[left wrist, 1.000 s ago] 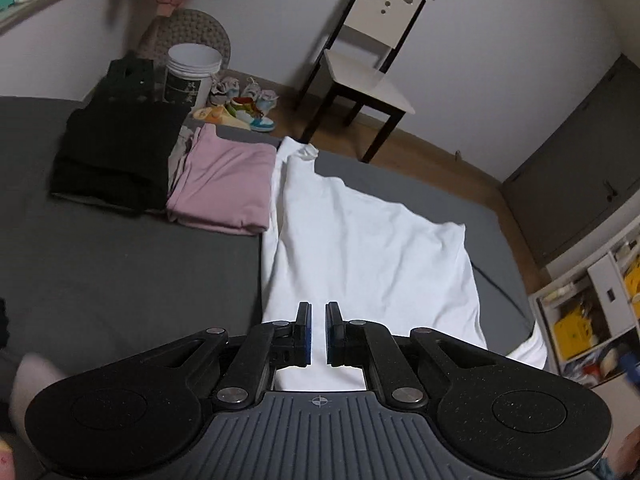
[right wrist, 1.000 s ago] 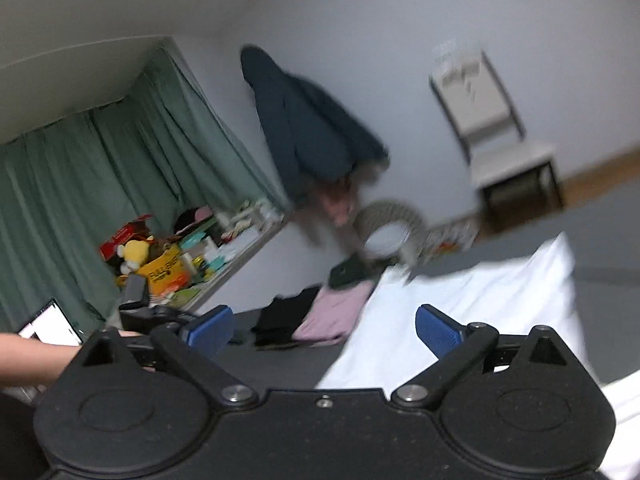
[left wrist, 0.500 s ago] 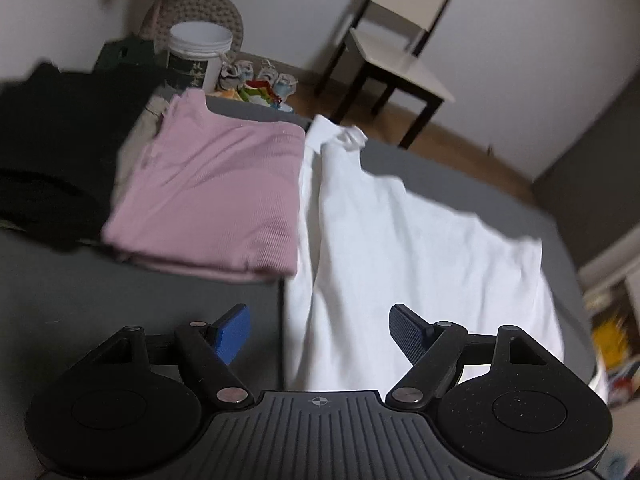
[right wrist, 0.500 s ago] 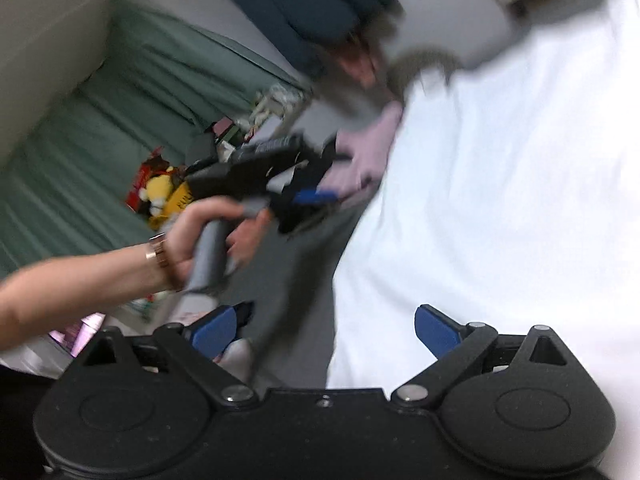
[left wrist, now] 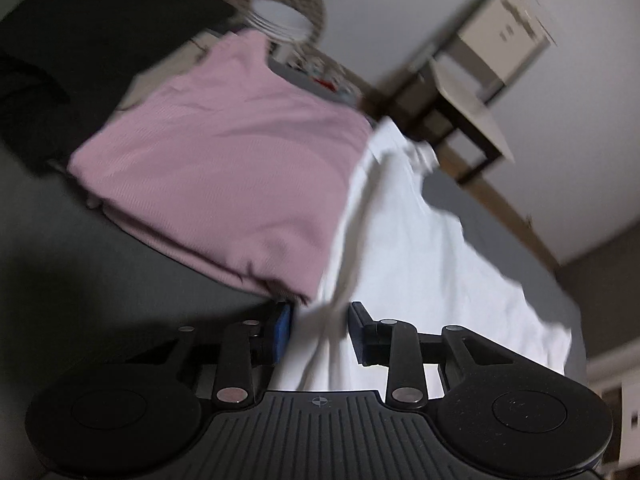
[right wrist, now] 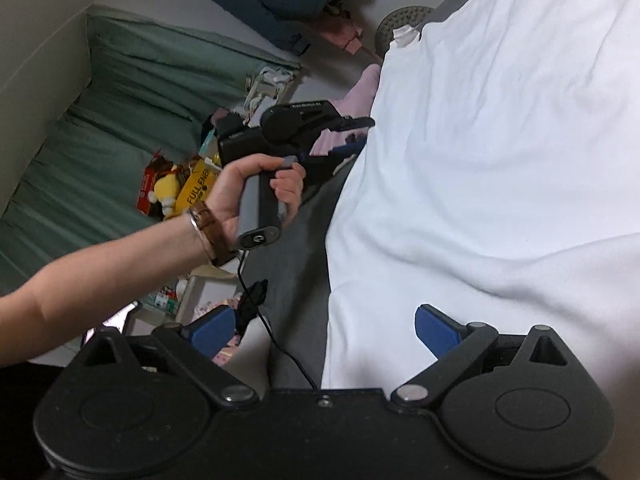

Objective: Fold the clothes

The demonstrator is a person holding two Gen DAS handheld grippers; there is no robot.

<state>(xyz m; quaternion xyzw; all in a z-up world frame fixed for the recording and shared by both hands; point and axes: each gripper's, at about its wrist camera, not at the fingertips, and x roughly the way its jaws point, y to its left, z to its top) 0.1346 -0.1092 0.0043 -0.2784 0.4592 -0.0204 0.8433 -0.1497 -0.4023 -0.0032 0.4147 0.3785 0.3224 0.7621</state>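
A white shirt (left wrist: 420,248) lies spread on the grey bed (left wrist: 80,280), with a folded pink garment (left wrist: 224,168) against its left edge. My left gripper (left wrist: 320,328) is down at that edge, its blue pads pressed against a bunched fold of the white cloth. From the right wrist view, a hand (right wrist: 240,188) holds the left gripper (right wrist: 356,132) at the white shirt (right wrist: 500,140). My right gripper (right wrist: 324,330) is open above the shirt's near left edge, with nothing between its fingers.
Folded black clothes (left wrist: 80,52) lie left of the pink garment. A white bucket (left wrist: 280,20) and a chair (left wrist: 468,92) stand beyond the bed. A cable (right wrist: 256,312) hangs from the left handle. Toys and boxes (right wrist: 180,188) fill a shelf by the green curtain.
My left gripper opened, dropped towards the shirt's left edge beside the pink garment, and has closed in on the cloth. The right gripper tilted down over the shirt and stayed open.
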